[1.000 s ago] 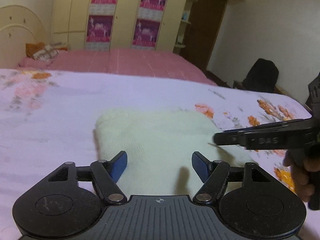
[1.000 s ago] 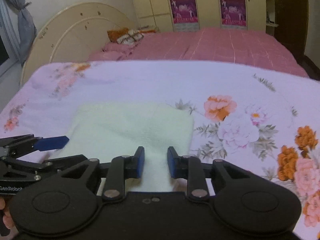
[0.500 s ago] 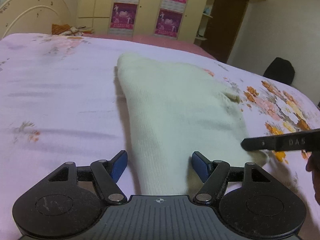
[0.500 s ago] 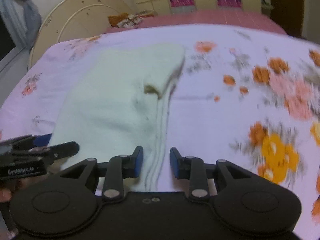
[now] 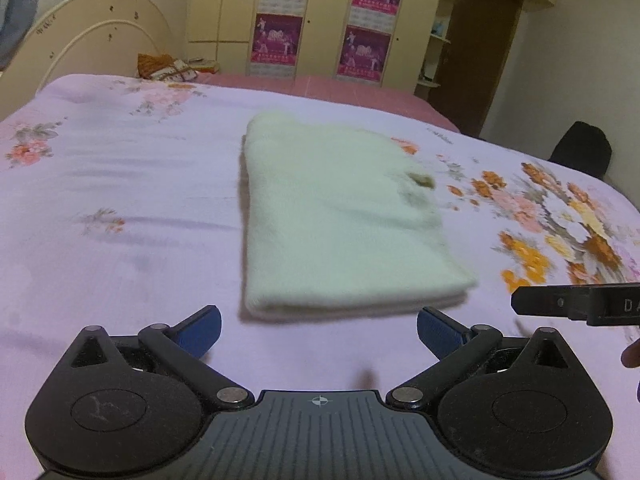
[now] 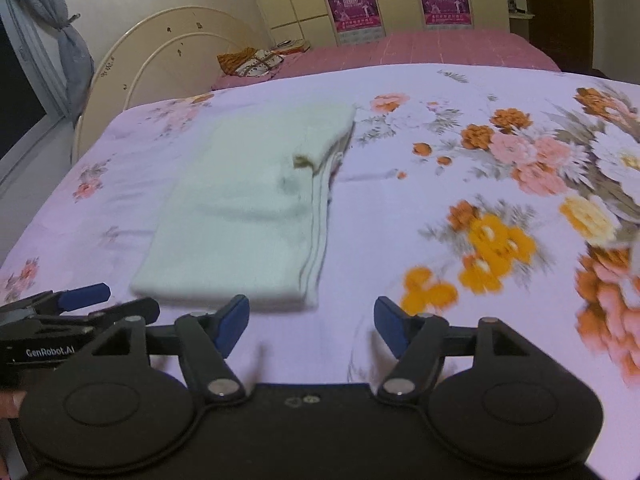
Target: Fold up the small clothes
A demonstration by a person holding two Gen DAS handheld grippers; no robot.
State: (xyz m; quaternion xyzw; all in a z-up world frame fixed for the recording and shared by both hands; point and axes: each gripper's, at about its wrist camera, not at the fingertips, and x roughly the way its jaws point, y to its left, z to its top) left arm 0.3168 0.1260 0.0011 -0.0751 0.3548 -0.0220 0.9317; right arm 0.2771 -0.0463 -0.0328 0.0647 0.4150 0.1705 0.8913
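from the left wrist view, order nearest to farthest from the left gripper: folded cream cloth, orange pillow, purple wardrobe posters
1. Folded cream cloth: just ahead of the left gripper, on the floral sheet.
2. Orange pillow: far left, by the headboard.
3. Purple wardrobe posters: farthest, on the back wall.

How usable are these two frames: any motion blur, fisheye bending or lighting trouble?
Left wrist view: the folded cloth and the flowers on the sheet are softly smeared; the open left gripper stays sharp. Right wrist view: the flowers at the right edge streak most, the headboard bows, the open right gripper is crisp. Both are dim and warm, without glare.
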